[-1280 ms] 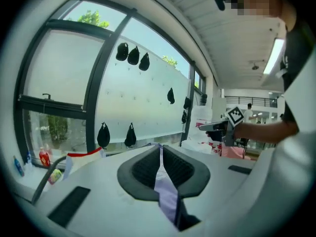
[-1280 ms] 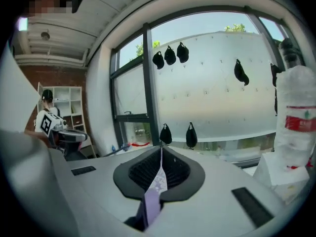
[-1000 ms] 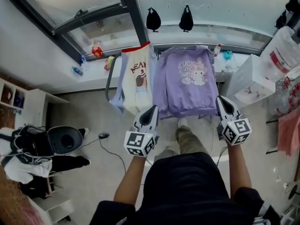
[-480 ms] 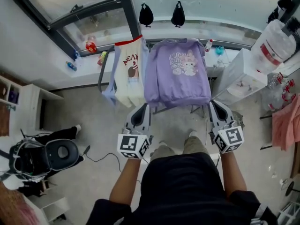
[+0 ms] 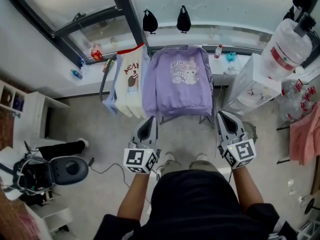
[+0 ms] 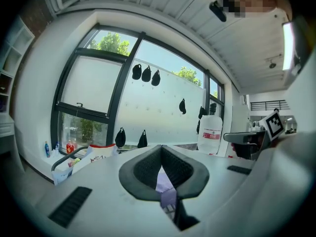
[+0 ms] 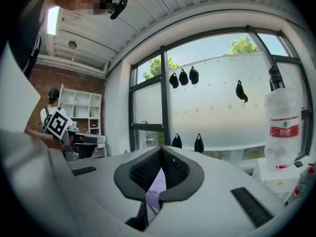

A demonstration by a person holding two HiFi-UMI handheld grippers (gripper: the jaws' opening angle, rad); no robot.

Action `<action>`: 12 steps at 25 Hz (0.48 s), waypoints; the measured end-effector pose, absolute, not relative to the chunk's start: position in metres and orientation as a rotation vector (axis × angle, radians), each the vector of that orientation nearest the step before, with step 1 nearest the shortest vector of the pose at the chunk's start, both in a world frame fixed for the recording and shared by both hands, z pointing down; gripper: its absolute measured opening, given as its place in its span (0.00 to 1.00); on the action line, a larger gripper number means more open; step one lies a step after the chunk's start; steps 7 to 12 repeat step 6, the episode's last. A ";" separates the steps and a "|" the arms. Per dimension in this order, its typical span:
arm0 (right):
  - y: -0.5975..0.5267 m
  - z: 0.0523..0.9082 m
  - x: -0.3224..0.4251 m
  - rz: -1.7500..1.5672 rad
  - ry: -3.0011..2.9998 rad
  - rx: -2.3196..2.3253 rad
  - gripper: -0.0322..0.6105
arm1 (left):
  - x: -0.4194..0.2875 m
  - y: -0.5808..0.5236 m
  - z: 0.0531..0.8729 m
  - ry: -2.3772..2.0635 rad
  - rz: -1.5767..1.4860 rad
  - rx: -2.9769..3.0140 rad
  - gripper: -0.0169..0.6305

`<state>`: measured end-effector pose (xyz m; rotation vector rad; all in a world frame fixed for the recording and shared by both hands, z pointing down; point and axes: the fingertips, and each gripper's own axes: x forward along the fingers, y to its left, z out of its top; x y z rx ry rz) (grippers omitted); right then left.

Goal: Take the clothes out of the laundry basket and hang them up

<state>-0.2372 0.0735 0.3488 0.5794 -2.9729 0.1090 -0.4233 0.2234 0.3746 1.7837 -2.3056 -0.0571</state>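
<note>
Left gripper [image 5: 149, 124] and right gripper [image 5: 224, 119] are both closed on nothing, held level just short of the purple sweatshirt [image 5: 177, 84]. It hangs spread flat beside a cream top [image 5: 129, 81], presumably to dry.

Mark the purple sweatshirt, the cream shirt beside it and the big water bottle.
purple sweatshirt [image 5: 176, 96]: head view, lower front under the print.
cream shirt [image 5: 129, 96]: head view, front below the print.
water bottle [image 5: 292, 34]: head view, clear body.
</note>
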 end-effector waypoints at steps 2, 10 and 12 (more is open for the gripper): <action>0.062 0.346 -0.224 0.127 -2.990 0.587 0.05 | -0.408 0.210 0.374 -2.310 -0.051 1.778 0.04; 0.038 0.342 -0.194 0.156 -3.002 0.565 0.05 | -0.373 0.187 0.366 -2.326 -0.070 1.766 0.03; 0.038 0.342 -0.194 0.156 -3.002 0.565 0.05 | -0.373 0.187 0.366 -2.326 -0.070 1.766 0.03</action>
